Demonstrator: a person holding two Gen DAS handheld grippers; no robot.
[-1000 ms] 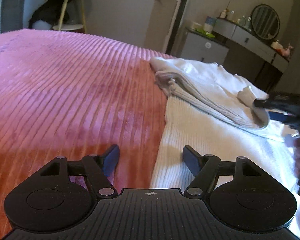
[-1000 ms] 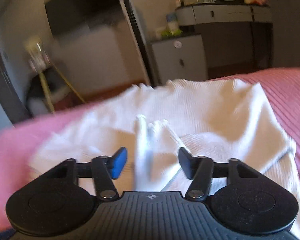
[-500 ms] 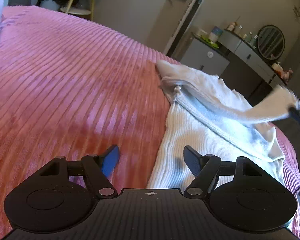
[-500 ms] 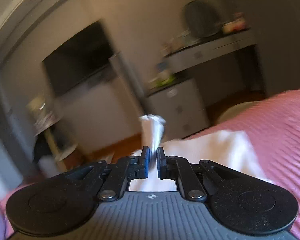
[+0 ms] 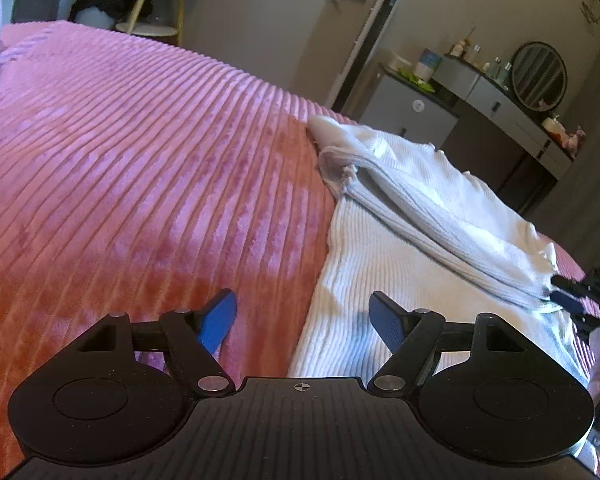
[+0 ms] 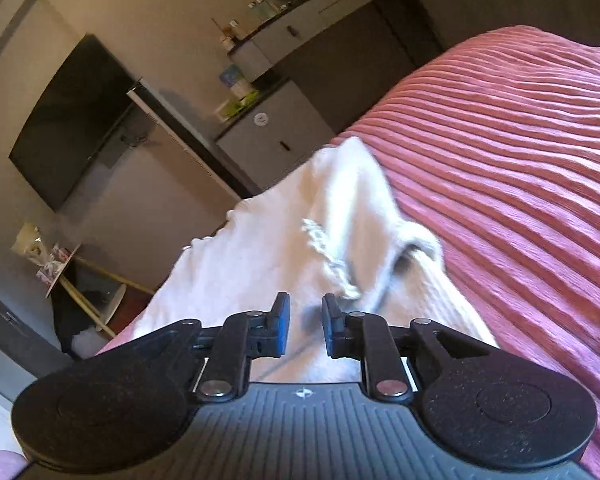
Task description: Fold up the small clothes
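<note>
A white ribbed garment (image 5: 400, 248) lies on the pink ribbed bedspread (image 5: 140, 168), with a folded sleeve or flap laid across it. My left gripper (image 5: 304, 320) is open and empty, hovering over the garment's near left edge. My right gripper (image 6: 304, 320) has its jaws a small gap apart with nothing between them, just above the garment (image 6: 284, 248). It also shows in the left wrist view (image 5: 572, 300) at the garment's right edge.
The bedspread (image 6: 520, 168) stretches wide on both sides. Beyond the bed's far edge stand a grey cabinet (image 5: 412, 112), a dresser with a round mirror (image 5: 538, 76), a wall TV (image 6: 72, 120) and a small side table (image 5: 156, 0).
My right gripper was shut on a lifted white flap half a second ago; the flap now lies on the garment and the jaws have parted a little. The left gripper stayed open.
</note>
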